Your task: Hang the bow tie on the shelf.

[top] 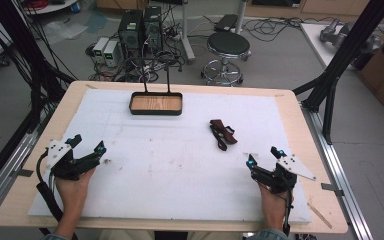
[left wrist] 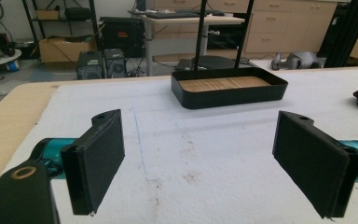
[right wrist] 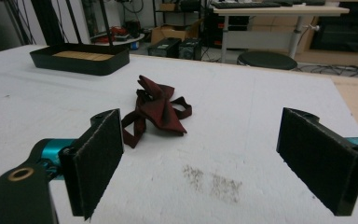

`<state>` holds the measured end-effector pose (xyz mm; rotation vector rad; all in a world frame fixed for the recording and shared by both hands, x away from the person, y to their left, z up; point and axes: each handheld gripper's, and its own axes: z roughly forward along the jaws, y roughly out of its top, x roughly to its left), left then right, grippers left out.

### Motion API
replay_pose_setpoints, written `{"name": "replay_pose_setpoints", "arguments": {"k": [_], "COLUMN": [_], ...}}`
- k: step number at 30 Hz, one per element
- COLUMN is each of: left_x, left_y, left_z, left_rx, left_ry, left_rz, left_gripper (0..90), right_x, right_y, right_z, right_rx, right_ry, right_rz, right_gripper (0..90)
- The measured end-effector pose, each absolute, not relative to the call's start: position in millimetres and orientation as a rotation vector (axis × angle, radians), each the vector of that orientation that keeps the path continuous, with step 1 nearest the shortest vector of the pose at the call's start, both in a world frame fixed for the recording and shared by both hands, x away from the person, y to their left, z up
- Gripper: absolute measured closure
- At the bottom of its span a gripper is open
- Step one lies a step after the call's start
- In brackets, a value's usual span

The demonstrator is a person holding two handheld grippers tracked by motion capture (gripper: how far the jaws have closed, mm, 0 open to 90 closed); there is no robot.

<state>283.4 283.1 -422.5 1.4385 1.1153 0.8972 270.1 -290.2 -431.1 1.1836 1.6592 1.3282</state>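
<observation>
A dark red bow tie [top: 222, 133] lies crumpled on the white mat, right of centre; in the right gripper view the bow tie [right wrist: 157, 110] sits a short way beyond the jaws. A black tray [top: 156, 104] with a wooden floor stands at the far middle of the mat, and the tray [left wrist: 229, 87] lies ahead in the left gripper view. My left gripper [top: 86, 143] rests open near the mat's left edge with nothing between its jaws. My right gripper [top: 263, 156] is open at the right front, just short of the bow tie, also holding nothing.
The white mat [top: 170, 165] covers most of the wooden table [top: 300, 125]. Black frame posts stand at the table's left and right sides. Beyond the far edge are a stool [top: 228, 47], computer towers [top: 140, 30] and cables on the floor.
</observation>
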Motion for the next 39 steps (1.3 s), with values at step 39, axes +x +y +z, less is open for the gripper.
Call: {"name": "replay_pose_setpoints", "arguments": {"k": [39], "left_x": [287], "left_y": [281], "left_z": [-423], "left_rx": [1.424], "left_ry": [1.095], "left_rz": [0.869], "left_gripper": [17.7], "right_x": [432], "right_y": [-223], "right_z": [-431], "right_rx": [1.218], "right_ry": [2.104], "right_rz": [1.216], "right_gripper": [39.8]}}
